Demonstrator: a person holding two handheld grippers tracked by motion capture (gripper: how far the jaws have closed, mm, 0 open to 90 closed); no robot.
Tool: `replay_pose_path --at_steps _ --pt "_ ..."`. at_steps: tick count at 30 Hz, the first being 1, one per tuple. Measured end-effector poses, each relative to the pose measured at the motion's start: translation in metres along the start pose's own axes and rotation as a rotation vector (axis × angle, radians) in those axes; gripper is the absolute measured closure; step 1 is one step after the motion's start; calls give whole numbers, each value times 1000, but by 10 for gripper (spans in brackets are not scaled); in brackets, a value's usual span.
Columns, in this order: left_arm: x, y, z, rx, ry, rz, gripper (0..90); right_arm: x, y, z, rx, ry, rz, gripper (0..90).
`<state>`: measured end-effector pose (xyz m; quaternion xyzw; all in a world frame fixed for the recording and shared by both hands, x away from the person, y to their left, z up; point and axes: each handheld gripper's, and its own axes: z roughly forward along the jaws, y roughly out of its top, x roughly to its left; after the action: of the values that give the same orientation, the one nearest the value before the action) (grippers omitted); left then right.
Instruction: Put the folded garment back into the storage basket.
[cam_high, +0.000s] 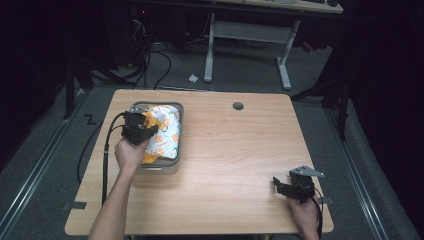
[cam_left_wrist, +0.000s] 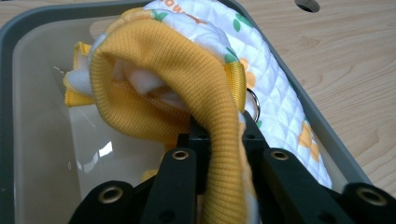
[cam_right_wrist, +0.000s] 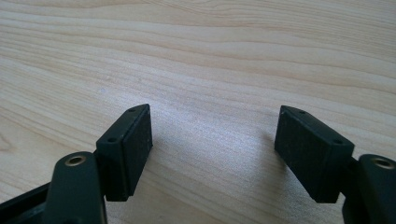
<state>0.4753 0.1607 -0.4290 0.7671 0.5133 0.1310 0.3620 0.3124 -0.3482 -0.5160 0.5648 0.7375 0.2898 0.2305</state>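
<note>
Item one, my left gripper: I am holding it over the grey bin at the left side of the wooden table. Its jaws are clamping a fold of yellow ribbed knit, the cuff or hem of the garment. In the left gripper view that yellow band is arching up out of the bin and running down between the two black jaws, which are pressing it from both sides.

Item two, the garment: a quilted white piece printed with orange and green shapes, trimmed in yellow. It is lying bunched inside the bin, mostly along the bin's right wall, with a small metal ring showing beside the yellow trim. I cannot tell what kind of garment it is.

Item three, the bin: grey rim, pale inner walls, sitting on the table's left half, near the far edge.

Item four, my right gripper: I am holding it low at the table's near right corner, well apart from the bin. In the right gripper view its jaws are standing wide apart, the pads grasping nothing, with bare wood grain between them.

Item five, a round cable hole is sitting in the tabletop near the far edge.

Item six, a black cable is trailing from my left gripper over the table's left edge.
</note>
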Motion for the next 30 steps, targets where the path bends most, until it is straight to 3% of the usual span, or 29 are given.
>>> replay_pose_path --at_steps 15,22,26,28,30 --pt "1 -3 23 84 11 -1 794 0 0 0 1 1 0 279" --pt "1 -2 25 90 17 -9 778 0 0 0 0 2 -2 279" --pt "2 -2 26 91 35 -19 695 0 0 0 1 1 -1 279" --pt "0 -2 25 91 72 -9 630 0 0 0 1 1 0 279" --pt "-1 -2 23 79 80 0 602 0 0 0 1 1 1 279"
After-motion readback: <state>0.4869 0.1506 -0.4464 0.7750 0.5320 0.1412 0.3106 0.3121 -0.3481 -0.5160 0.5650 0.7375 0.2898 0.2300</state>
